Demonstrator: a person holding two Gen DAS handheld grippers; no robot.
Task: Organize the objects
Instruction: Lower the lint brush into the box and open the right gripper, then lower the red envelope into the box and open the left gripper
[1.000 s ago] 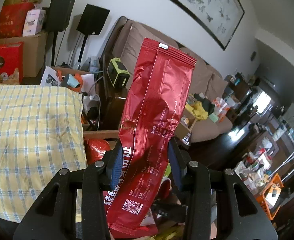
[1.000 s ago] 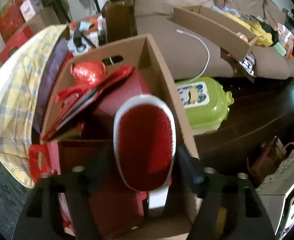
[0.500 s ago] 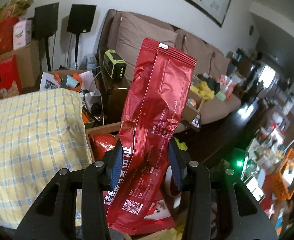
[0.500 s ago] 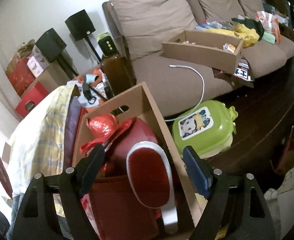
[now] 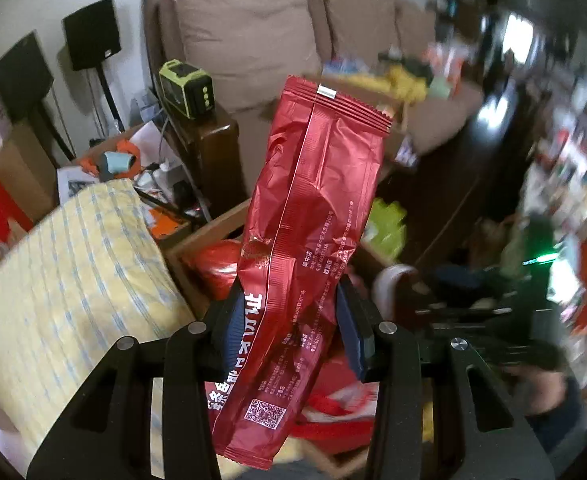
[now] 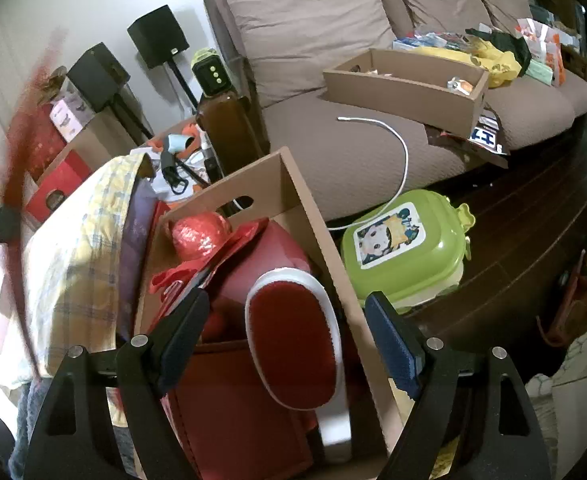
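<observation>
My left gripper (image 5: 289,320) is shut on a long red foil packet (image 5: 317,200), which stands up between the pads. It hangs over a brown cardboard box (image 5: 209,232). In the right wrist view the box (image 6: 293,184) holds red bags, a red foil ball (image 6: 197,236) and a white-rimmed red brush (image 6: 293,344). My right gripper (image 6: 285,308) stands open above the brush, its pads well apart from it. The packet shows as a red blur (image 6: 17,140) at the left edge.
A yellow plaid cushion (image 6: 73,240) presses against the box's left side. A green toy case (image 6: 405,256) sits on the dark floor to its right. Behind are a brown sofa (image 6: 333,40) with a cardboard tray (image 6: 405,84), a white cable (image 6: 397,140) and black speakers (image 6: 157,40).
The left gripper has swung down and rolled toward the box, the packet still in it. The right gripper has lifted off the brush, which stays lying in the box.
</observation>
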